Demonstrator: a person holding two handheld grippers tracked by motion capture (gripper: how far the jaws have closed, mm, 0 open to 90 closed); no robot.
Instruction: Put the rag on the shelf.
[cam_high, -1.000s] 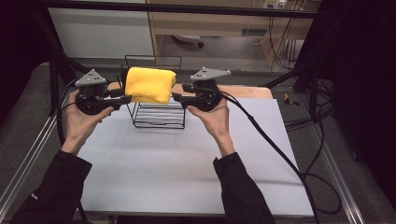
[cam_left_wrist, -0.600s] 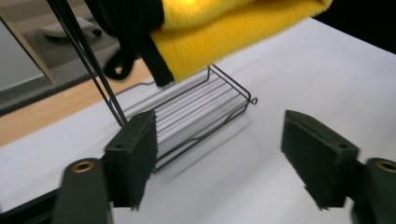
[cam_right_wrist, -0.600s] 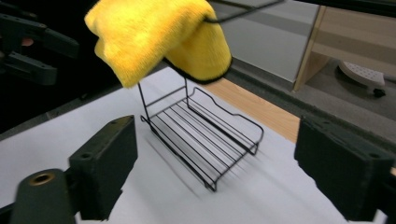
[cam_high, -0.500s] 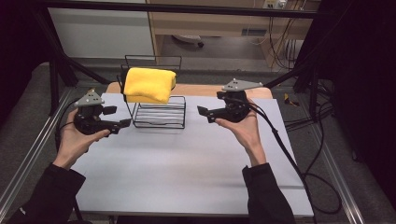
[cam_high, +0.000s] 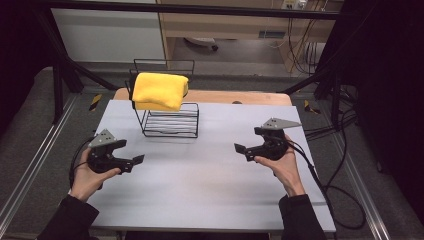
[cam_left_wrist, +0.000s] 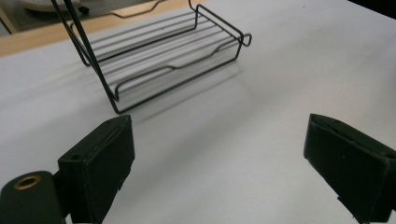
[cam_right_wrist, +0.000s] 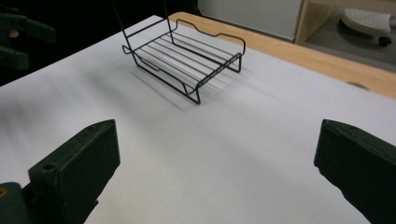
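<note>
A folded yellow cloth (cam_high: 159, 90) lies on the top tier of a black wire rack (cam_high: 172, 125) at the back of the white table. My left gripper (cam_high: 129, 152) hovers low over the table, in front and to the left of the rack. Its jaws have just been opening and have nothing between them. My right gripper (cam_high: 248, 141) is off to the rack's front right, its jaws likewise just opened and empty. The left gripper view looks between its own jaws (cam_left_wrist: 215, 158) at the rack's lower shelf (cam_left_wrist: 173, 56). The right gripper view (cam_right_wrist: 215, 163) shows that shelf (cam_right_wrist: 187, 60) farther off.
The white table top (cam_high: 210, 175) ends in a wooden strip (cam_high: 240, 97) at the back. Black cables (cam_high: 330, 185) trail off the right edge. Dark frame posts (cam_high: 55, 80) stand at the back corners. The left gripper (cam_right_wrist: 18, 32) shows at the right gripper view's top left.
Both grippers left the yellow cloth on the rack, opened their jaws, and moved outward, down and toward the near side of the table.
</note>
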